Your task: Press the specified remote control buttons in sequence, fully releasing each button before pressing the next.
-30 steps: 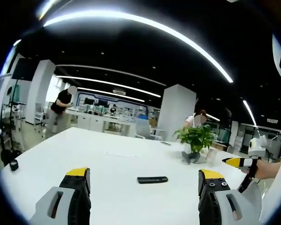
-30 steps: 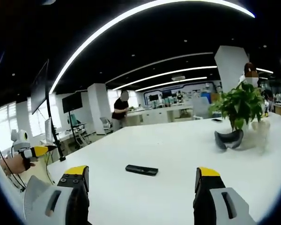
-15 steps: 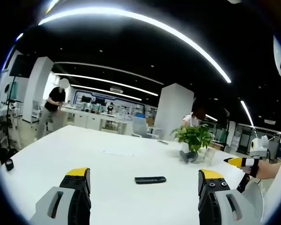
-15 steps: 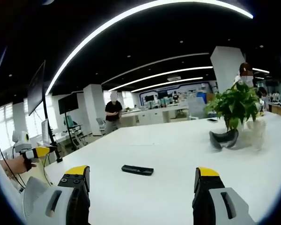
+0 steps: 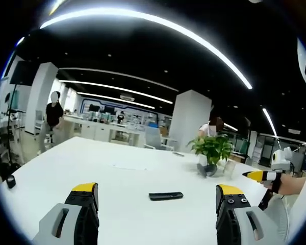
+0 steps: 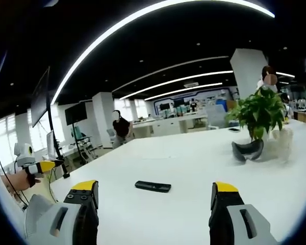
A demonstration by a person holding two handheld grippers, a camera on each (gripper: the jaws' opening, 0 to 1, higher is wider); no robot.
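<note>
Remote (image 5: 166,195): flat on the white table (image 5: 117,178), ahead of both grippers and apart from them; also seen in the right gripper view (image 6: 153,186).
Left gripper (image 5: 158,196): jaws spread wide, nothing held; its yellow tip is caught at the left edge of the right gripper view (image 6: 41,166).
Right gripper (image 6: 154,194): jaws spread wide, nothing held; seen at the right of the left gripper view (image 5: 260,176).
Plant (image 6: 259,113): beyond the remote, well apart.
Black item (image 5: 10,181): near the table's far left edge.
Person (image 6: 121,128): standing past the table.

Smooth glossy white table (image 5: 127,178), matt black plastic remote (image 5: 166,196)
</note>
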